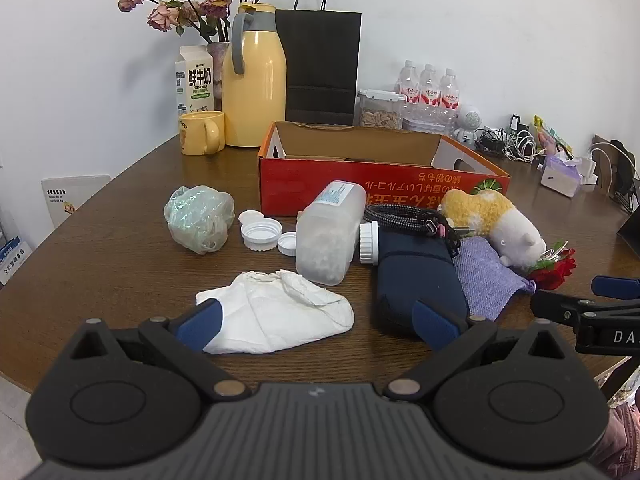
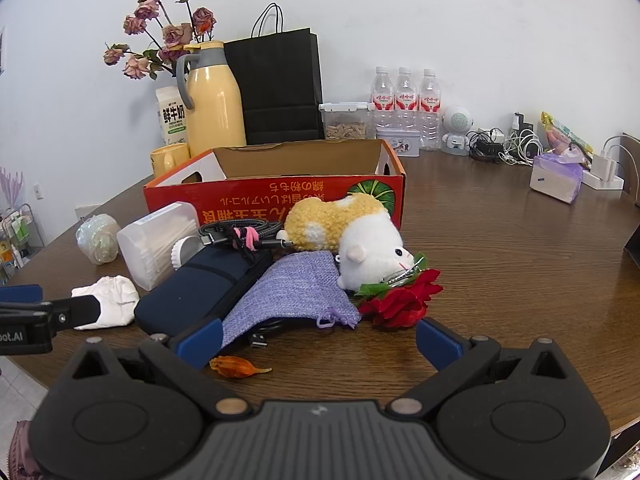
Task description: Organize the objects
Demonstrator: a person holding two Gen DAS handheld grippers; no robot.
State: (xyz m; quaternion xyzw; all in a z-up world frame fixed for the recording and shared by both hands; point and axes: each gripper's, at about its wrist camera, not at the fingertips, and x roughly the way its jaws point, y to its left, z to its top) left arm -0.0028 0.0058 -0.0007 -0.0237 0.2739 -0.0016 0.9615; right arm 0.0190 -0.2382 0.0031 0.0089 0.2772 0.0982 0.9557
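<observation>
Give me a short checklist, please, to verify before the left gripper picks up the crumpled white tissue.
1. Left gripper open: ok.
2. Crumpled white tissue between its blue fingers: ok, but contact cannot tell.
3. Right gripper open and holding nothing: ok.
4. Open red cardboard box has room: cannot tell, floor mostly hidden.
5. Clear plastic container lying on its side apart from the tissue: ok, but close.

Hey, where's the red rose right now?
In the right wrist view the rose lies on the table, centre-right, against the plush toy and beside the purple pouch.
</observation>
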